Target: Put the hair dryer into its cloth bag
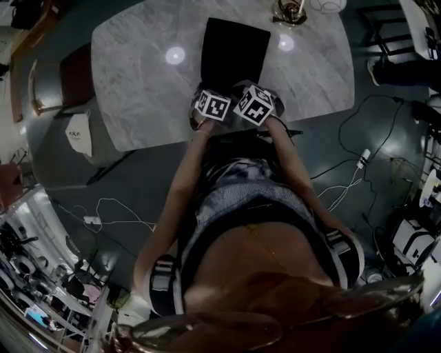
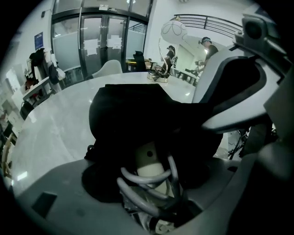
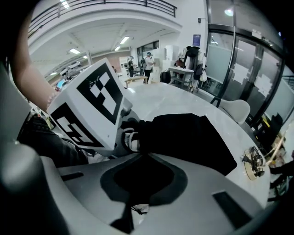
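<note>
The black cloth bag point(image 1: 234, 45) lies flat on the marble table point(image 1: 138, 76), its mouth towards me. Both grippers meet at that mouth, side by side. In the left gripper view the hair dryer's white handle point(image 2: 148, 158) with its coiled grey cord point(image 2: 147, 178) pokes out of the bag point(image 2: 133, 114), and my left gripper point(image 2: 156, 158) stands open around it without pressing on it. My right gripper point(image 3: 146, 155) is shut on the bag's black edge point(image 3: 142, 179); a thin drawstring end hangs there. The dryer's head is hidden inside the bag.
A gold lamp base point(image 1: 289, 12) stands at the table's far edge, beyond the bag point(image 3: 193, 137). A chair point(image 1: 48, 83) is at the table's left. White cables point(image 1: 344, 179) and a power strip lie on the floor to the right.
</note>
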Demonstrator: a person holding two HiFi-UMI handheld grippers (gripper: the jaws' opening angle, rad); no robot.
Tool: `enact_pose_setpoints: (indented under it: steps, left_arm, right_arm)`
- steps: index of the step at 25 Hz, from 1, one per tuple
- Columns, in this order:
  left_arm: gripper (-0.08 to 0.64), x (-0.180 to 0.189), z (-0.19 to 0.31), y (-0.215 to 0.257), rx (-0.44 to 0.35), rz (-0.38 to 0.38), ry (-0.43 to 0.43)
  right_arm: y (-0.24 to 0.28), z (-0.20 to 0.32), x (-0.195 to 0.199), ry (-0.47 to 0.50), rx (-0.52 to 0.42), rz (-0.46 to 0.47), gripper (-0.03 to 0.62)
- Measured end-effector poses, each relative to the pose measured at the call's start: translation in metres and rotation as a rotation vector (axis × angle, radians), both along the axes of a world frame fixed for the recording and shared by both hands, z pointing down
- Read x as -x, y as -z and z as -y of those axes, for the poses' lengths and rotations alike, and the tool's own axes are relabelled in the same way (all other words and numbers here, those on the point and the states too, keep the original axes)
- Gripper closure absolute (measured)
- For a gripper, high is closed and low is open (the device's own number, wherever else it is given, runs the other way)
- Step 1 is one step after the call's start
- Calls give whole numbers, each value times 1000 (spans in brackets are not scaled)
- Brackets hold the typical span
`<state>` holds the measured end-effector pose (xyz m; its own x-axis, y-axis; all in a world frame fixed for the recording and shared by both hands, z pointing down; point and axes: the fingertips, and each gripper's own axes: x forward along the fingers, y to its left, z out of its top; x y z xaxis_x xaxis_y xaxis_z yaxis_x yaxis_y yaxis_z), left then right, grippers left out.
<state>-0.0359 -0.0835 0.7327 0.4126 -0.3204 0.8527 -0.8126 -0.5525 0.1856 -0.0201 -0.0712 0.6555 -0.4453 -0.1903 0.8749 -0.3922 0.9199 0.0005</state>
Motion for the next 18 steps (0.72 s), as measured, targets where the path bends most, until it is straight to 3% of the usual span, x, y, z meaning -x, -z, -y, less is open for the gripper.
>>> enact_pose_setpoints:
  steps: [6,12,18]
  left_arm:
    - [238,11,-10,21,-37,-61,-16]
    - [233,44,-33,62,-74,-112,68]
    - [222,63,-68,58,-26,-139,157]
  right_arm:
    - [-3,8,-5,-8,-5,6,518]
    - [-3,9,-6,-17,5,29,518]
    - [-2,8,-4,-17,9,39,518]
